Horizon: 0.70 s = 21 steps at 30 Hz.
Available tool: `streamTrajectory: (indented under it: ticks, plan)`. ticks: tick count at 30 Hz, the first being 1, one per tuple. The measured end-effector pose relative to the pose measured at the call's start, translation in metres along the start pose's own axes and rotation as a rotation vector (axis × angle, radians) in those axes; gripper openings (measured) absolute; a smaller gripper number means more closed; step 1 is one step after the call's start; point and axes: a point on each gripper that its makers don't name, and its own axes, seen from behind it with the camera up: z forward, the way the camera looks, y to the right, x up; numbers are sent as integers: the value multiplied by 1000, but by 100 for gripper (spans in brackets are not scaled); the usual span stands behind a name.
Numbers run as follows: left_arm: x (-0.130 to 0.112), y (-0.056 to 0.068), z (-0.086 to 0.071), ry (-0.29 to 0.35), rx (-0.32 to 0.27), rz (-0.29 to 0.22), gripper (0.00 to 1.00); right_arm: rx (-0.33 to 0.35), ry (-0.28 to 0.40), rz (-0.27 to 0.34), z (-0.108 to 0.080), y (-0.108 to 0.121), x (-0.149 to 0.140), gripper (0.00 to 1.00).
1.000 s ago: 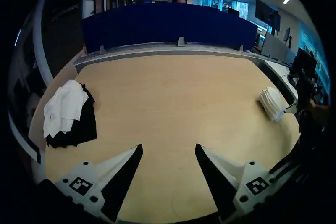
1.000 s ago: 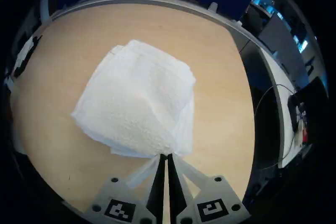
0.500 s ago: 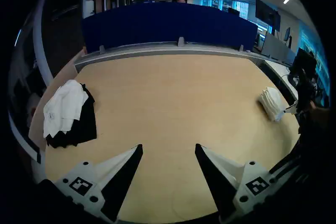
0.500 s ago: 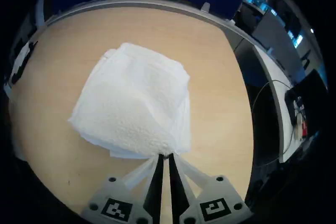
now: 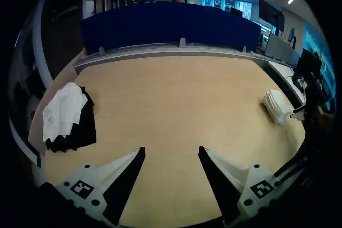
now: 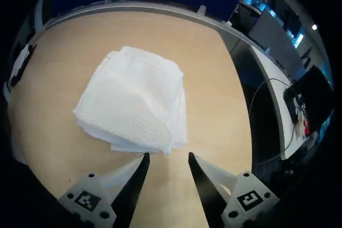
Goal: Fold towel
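Note:
A white towel (image 6: 134, 106), folded into a thick square stack, lies flat on the pale wooden table (image 6: 205, 69). My right gripper (image 6: 167, 156) stands open just short of the stack's near corner, touching nothing. In the left gripper view the same folded towel (image 5: 277, 105) sits far off at the table's right edge, with the right gripper's tip (image 5: 298, 114) beside it. My left gripper (image 5: 171, 150) is open over bare wood at the near side of the table (image 5: 179, 95), with nothing between its fingers.
A heap of white and black cloth (image 5: 67, 116) lies at the left edge of the table. A blue partition (image 5: 171, 25) runs along the far side. To the right stand another desk with cables (image 6: 295, 112) and monitors (image 5: 310, 63).
My right gripper has let go of the towel's corner, opened, and drawn back a little; the stack has settled flat. The left gripper has stayed where it was.

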Motion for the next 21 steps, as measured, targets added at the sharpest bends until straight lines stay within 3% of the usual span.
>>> streamTrajectory:
  ticks: [3, 5, 21]
  plan:
    - [1, 1, 0, 1, -3, 2, 92, 8, 11, -1, -3, -3, 2, 93]
    - [2, 2, 0, 2, -4, 2, 92, 15, 21, -5, -6, -5, 4, 99]
    - [3, 1, 2, 4, -5, -5, 92, 74, 132, -16, -22, -21, 61, 100]
